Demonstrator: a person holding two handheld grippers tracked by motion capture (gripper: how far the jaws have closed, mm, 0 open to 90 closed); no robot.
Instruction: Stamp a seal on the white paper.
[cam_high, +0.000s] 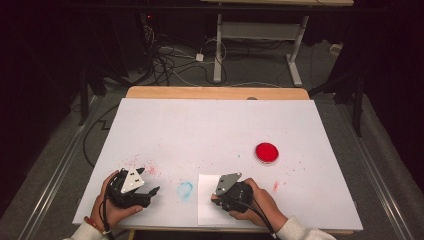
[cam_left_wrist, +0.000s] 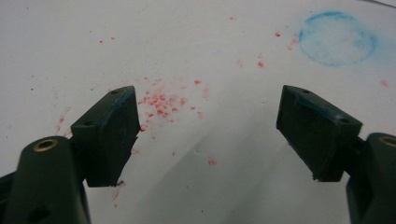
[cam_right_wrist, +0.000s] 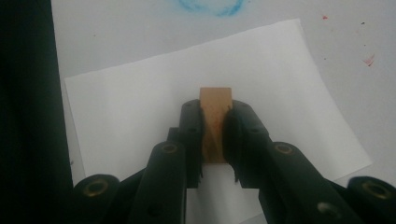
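Right gripper (cam_right_wrist: 215, 140) was clamped on a small wooden block (cam_right_wrist: 215, 119) at centre of the right gripper view, over the white paper sheet (cam_right_wrist: 140, 107). Left gripper (cam_left_wrist: 208, 135) stood wide with nothing between its jaws, above red specks (cam_left_wrist: 161, 100); blue ring mark (cam_left_wrist: 337, 38) upper right. Red disc (cam_high: 266, 152) sat right of centre in high view.

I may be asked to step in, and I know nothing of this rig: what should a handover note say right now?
Left gripper: open, empty, low over red specks on the table.
Right gripper: shut on a small wooden block, over the white paper sheet.
Red ink pad: farther back, to the right.
Done: block picked up; the sheet looks unmarked.
Left: probably ink the block, then stamp the sheet.
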